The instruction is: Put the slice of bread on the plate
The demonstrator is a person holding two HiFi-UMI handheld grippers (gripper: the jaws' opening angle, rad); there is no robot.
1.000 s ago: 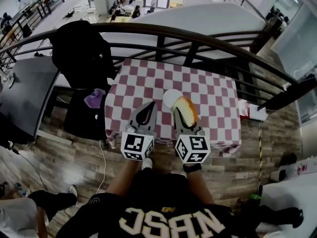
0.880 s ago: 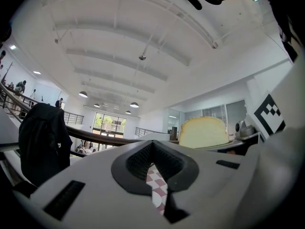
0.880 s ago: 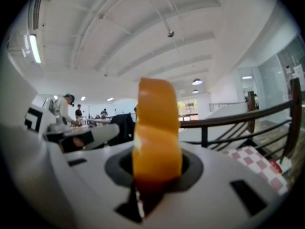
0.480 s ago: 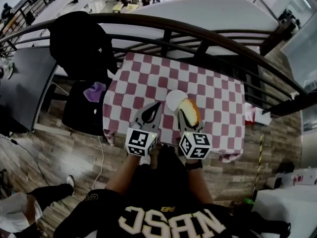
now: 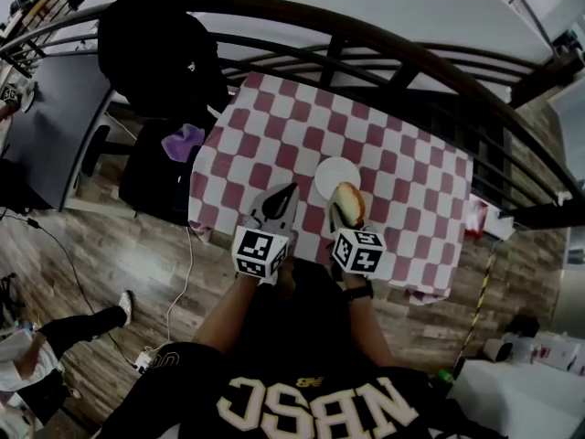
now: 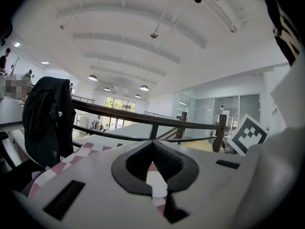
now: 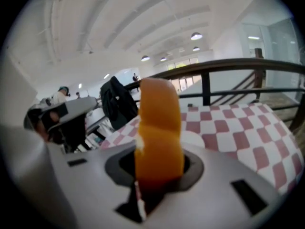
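A small white plate [image 5: 336, 174] lies near the middle of the red-and-white checked tablecloth [image 5: 402, 181]. My right gripper [image 5: 345, 212] is shut on the slice of bread [image 5: 351, 202], a golden-crusted piece held upright just at the plate's near edge. In the right gripper view the bread [image 7: 159, 128] stands between the jaws and hides most of the plate [image 7: 199, 139] behind it. My left gripper [image 5: 287, 193] hovers over the cloth left of the plate, shut and empty; its tips [image 6: 153, 144] meet in the left gripper view.
A dark railing [image 5: 366, 44] runs along the table's far side. A chair with a black jacket [image 5: 160, 53] and a purple cloth [image 5: 183, 142] stands to the left, next to a grey table [image 5: 46, 126]. A white cable [image 5: 187, 282] lies on the wooden floor.
Both grippers have come down toward the table. The right one has carried the bread lower, to the plate's near edge. The left one stays beside it, still shut.
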